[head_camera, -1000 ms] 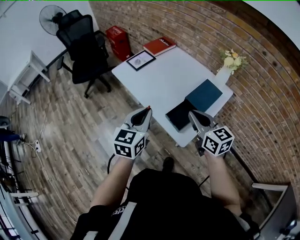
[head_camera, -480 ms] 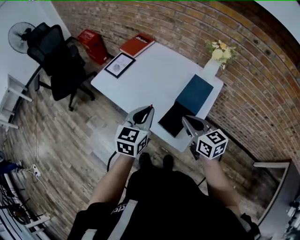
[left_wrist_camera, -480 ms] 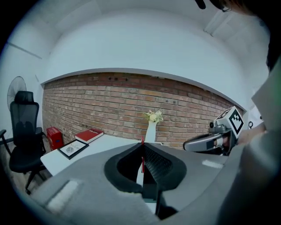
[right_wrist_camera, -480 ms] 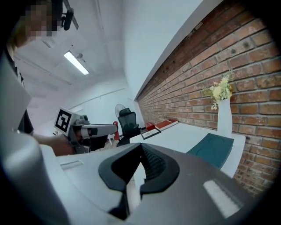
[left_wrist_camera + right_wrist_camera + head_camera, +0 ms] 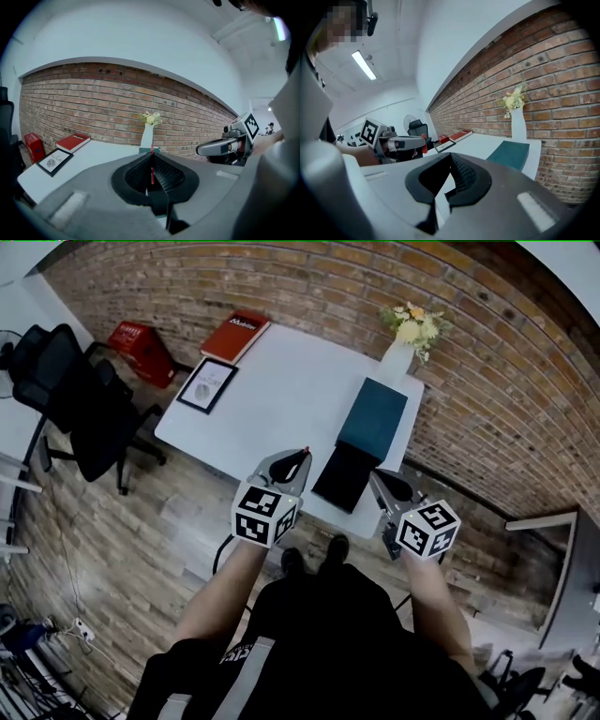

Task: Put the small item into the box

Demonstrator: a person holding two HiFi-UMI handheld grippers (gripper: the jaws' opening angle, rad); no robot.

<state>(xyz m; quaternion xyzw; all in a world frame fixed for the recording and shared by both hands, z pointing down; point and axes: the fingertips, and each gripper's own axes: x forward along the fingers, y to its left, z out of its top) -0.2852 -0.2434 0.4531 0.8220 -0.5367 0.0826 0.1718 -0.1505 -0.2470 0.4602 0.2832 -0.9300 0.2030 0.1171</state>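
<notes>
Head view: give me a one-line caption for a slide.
Person at a white table, left gripper shut on a small red item, right gripper shut.

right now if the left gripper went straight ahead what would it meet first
Likely the vase on the table; the left gripper, shut on a red strip, lines up with it, though depth is unclear.

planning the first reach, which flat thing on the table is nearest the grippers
The black one at the near edge of the table; the teal one lies beyond it, the red book and framed print far left.
</notes>
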